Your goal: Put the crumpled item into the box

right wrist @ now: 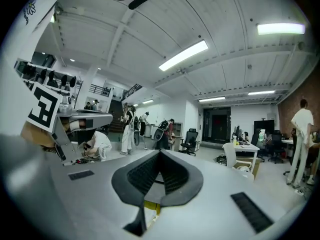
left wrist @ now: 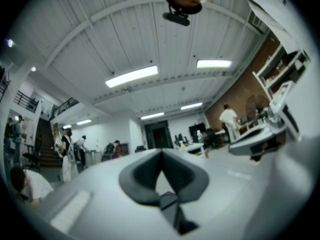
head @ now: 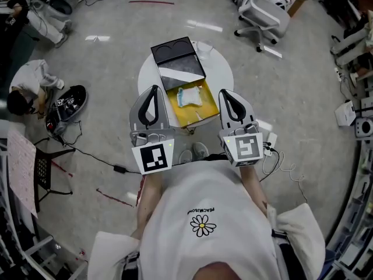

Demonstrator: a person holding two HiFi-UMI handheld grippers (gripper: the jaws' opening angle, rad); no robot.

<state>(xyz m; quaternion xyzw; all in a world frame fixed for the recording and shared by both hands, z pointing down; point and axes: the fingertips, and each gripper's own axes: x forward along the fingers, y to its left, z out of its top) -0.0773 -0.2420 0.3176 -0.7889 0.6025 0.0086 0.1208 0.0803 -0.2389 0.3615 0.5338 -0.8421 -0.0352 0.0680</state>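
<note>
Open yellow box (head: 187, 120) holding crumpled item (head: 190, 97), between left gripper (head: 152, 91) and right gripper (head: 224, 93), both closed, empty

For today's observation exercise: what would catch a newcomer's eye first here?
The open yellow box stands out on the round white table, with the crumpled white item lying inside. On either side of it hover the left gripper and right gripper, both shut and empty.

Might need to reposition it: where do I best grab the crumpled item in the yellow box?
Probably pinch a raised fold of the crumpled item from straight above: the box walls ring it, and the open lid blocks the far side.
</note>
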